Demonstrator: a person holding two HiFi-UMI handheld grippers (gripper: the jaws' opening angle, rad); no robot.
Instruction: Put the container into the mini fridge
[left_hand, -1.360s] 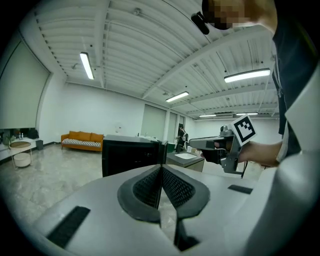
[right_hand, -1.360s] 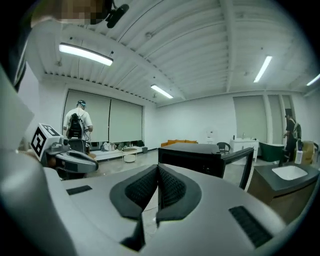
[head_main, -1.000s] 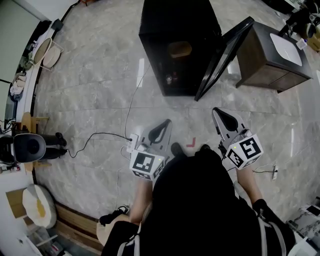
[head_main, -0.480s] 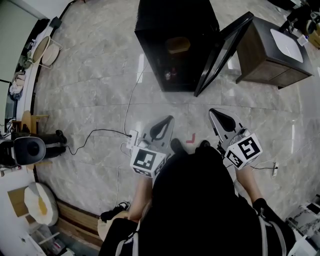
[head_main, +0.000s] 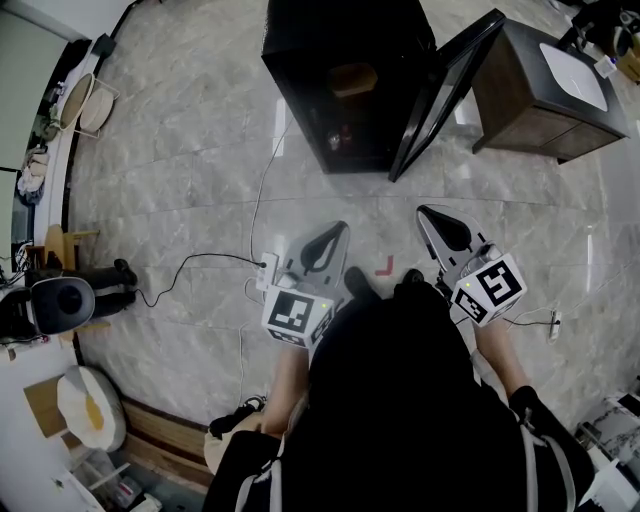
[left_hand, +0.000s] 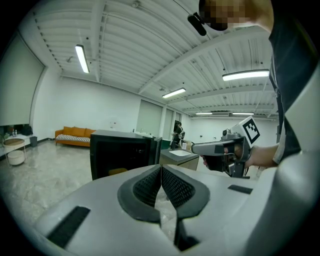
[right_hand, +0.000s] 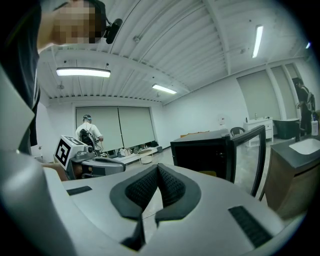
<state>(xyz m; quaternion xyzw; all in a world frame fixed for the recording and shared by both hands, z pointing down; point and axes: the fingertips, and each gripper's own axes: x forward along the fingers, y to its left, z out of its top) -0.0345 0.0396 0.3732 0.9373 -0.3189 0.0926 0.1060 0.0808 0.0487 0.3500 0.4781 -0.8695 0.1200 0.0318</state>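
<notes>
Container (head_main: 355, 79): a yellowish shape inside the black fridge (head_main: 340, 30), on a shelf in the upper part of the cavity; the fridge door (head_main: 447, 92) stands wide open on the right.

The floor (head_main: 180, 170) is glossy grey stone tile; a dark cabinet (head_main: 535, 115) with a white top stands just right of the door; a cable (head_main: 256, 215) trails from the fridge across the tiles; a small red mark (head_main: 383, 266) lies on the floor between the two grippers. The left gripper view shows an orange sofa (left_hand: 75, 134) against a far white wall, under strip lights on a ribbed ceiling.

The left gripper (head_main: 340, 229) and the right gripper (head_main: 422, 212) are held low in front of the person, side by side and pointing toward the fridge; the container is well apart from both, ahead of them; in each gripper's own view the pads meet with nothing between them.

Against the frame a second ago, the fridge sits slightly higher and further left in the head view; the container is on the same shelf, the door is as wide, and both grippers are closed as before.
</notes>
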